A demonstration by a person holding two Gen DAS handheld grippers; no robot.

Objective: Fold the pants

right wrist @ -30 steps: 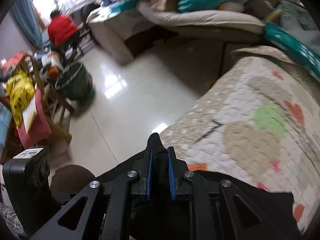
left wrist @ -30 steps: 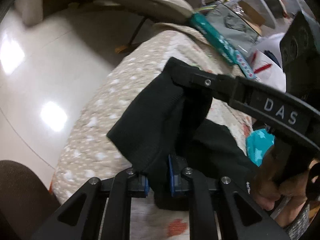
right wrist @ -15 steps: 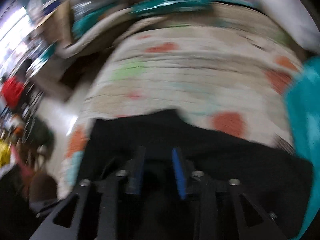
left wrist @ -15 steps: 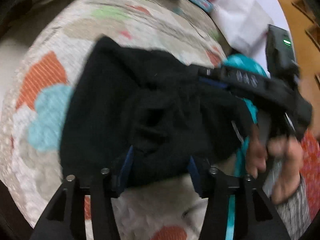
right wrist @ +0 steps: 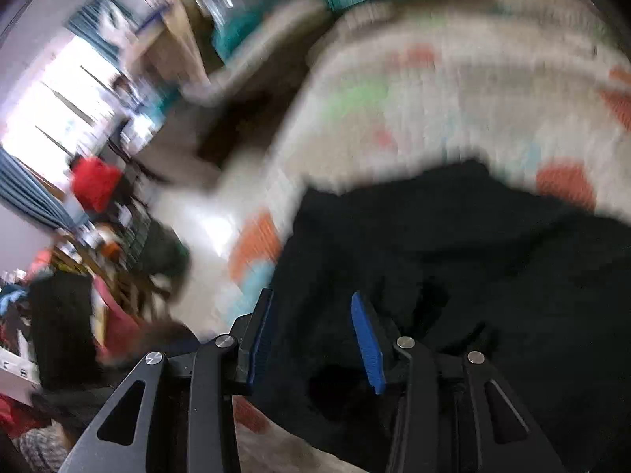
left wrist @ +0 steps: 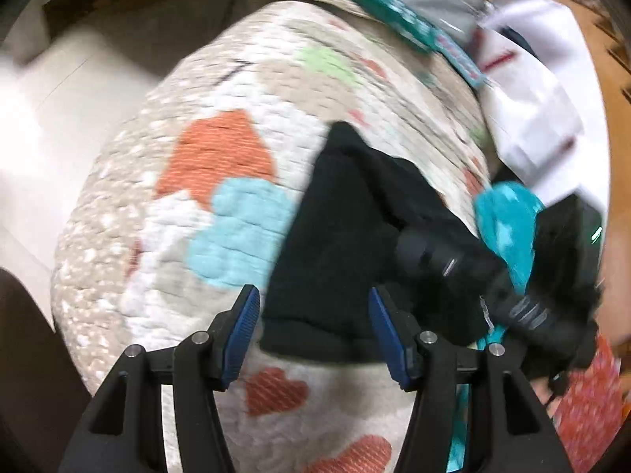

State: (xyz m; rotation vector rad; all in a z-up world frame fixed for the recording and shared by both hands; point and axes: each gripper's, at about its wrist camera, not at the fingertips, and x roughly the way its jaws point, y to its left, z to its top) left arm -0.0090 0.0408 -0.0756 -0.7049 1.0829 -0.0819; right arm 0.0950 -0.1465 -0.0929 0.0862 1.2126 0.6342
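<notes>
Black fabric, the pants [left wrist: 347,244], lies bunched on a quilted cover [left wrist: 221,90] patterned with orange, pale blue and green patches and small red hearts. In the left wrist view the left gripper [left wrist: 313,329] has its jaws spread wide, the blue-padded fingers [left wrist: 240,329] standing to either side of the near hem of the pants and gripping nothing; the cloth's edge sits between them without touching either pad as far as the blur allows. To the right of the pants the right gripper [left wrist: 434,256] reaches in over the black cloth, its dark body partly covering a teal cloth [left wrist: 508,216] that lies just beside the pants. Behind that, white items [left wrist: 532,118] rest at the far right edge of the cover, and a teal strip [left wrist: 398,12] runs along its far side.

In the right wrist view, which is heavily smeared, the right gripper [right wrist: 315,335] is likewise wide open, its blue pads [right wrist: 366,343] hovering over the pants [right wrist: 473,276], which fill the lower right of the view on the quilted cover [right wrist: 453,90]. Nothing is clamped between them. Off the left edge of the cover lies a glossy pale floor [right wrist: 205,228] with cluttered furniture and a red object [right wrist: 96,187] beyond, near a bright window [right wrist: 51,118].
</notes>
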